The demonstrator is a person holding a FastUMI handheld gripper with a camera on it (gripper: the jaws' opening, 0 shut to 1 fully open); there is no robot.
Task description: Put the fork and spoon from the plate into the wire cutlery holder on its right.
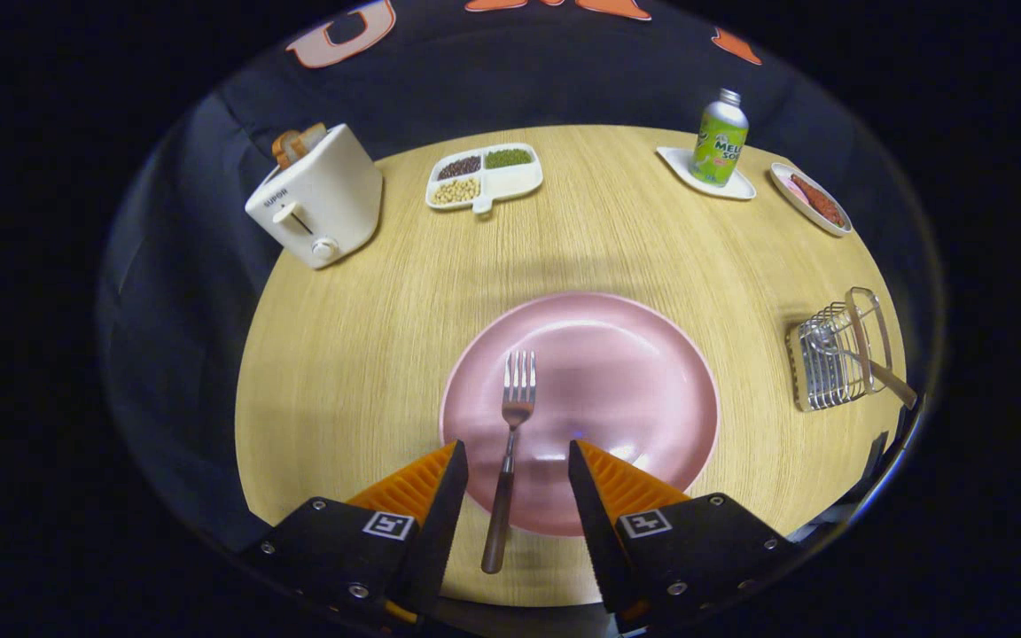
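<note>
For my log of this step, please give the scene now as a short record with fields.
gripper: open, fingers either side of the fork handle
fork: on the plate, tines pointing away, handle over the near rim
plate: pink, mid-table
spoon: already in the holder
holder: wire, right of the plate
step left: fork

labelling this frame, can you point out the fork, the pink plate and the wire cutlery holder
fork [518, 403]: gripper view, on the neck just below the tines.
pink plate [635, 372]: gripper view, on a bare part of its surface.
wire cutlery holder [816, 377]: gripper view, on its wire front wall.
</note>
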